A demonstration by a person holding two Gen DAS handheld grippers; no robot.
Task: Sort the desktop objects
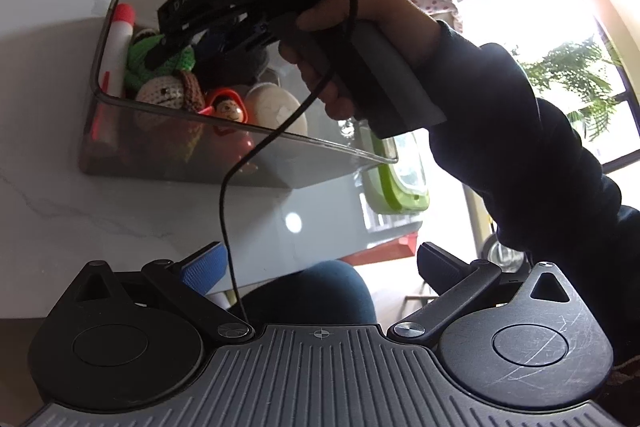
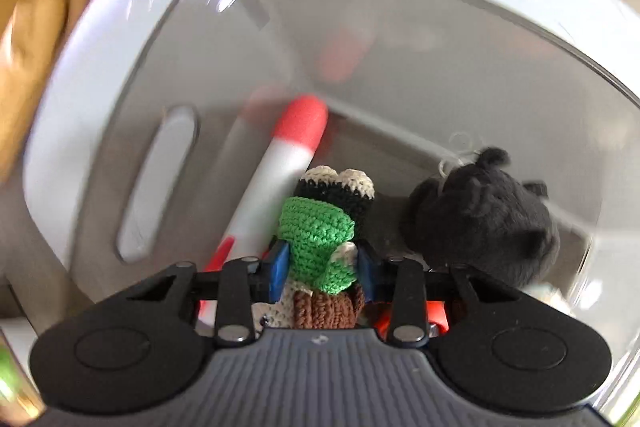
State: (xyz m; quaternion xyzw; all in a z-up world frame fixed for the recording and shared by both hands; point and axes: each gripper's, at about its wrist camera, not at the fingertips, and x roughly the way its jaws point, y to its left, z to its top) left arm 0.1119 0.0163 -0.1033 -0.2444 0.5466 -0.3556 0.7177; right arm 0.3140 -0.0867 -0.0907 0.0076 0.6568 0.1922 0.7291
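Sitting on the pale marbled counter (image 1: 72,211), the clear storage bin (image 1: 248,163) is the biggest thing in play and holds the sorted toys: a white marker with a red cap (image 2: 276,187), a black plush (image 2: 484,211), a crocheted head, a small round-faced figure (image 1: 230,113) and a pale ball. The right tongs (image 2: 322,267) point steeply down into the bin, and the crocheted doll in green (image 2: 316,239) lies right between their blue pads (image 2: 280,267). The doll's long axis runs along the fingers, feet toward the bin floor and brown hair back at the tong body. The pads look pressed against its sides, so the right tongs read as clamped on the doll. The left tongs (image 1: 320,267) hang well apart from the bin, over the counter's edge, jaws wide and empty. The right hand (image 1: 340,67) is plainly the nearer one.
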